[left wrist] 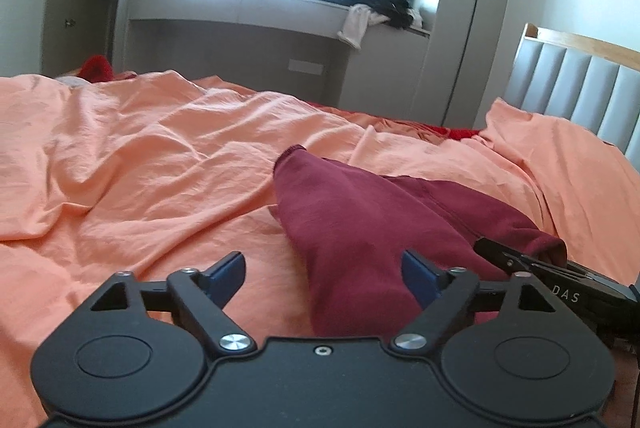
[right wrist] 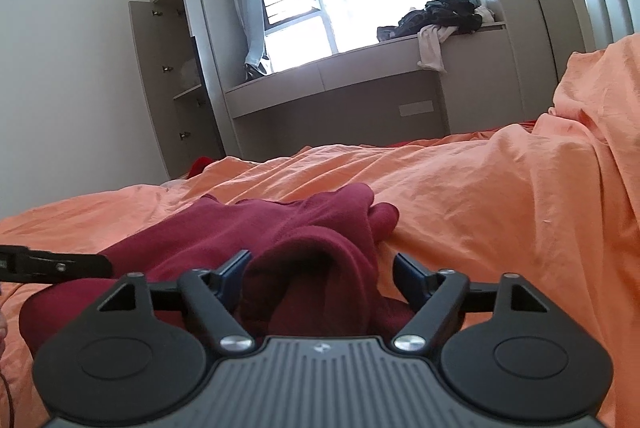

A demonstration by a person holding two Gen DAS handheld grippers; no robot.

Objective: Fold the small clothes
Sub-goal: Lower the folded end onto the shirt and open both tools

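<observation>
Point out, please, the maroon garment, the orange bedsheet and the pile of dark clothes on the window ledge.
maroon garment [left wrist: 352, 224]: left wrist view, on its broad middle fold.
orange bedsheet [left wrist: 152, 164]: left wrist view, on a bare wrinkled stretch.
pile of dark clothes [right wrist: 444, 14]: right wrist view, on the heap's dark middle.

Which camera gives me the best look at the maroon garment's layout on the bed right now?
The left wrist view: the maroon garment lies stretched away across the orange sheet, with its far hem visible. In the right wrist view the maroon garment is bunched between the open right gripper fingers, hiding much of it.
</observation>
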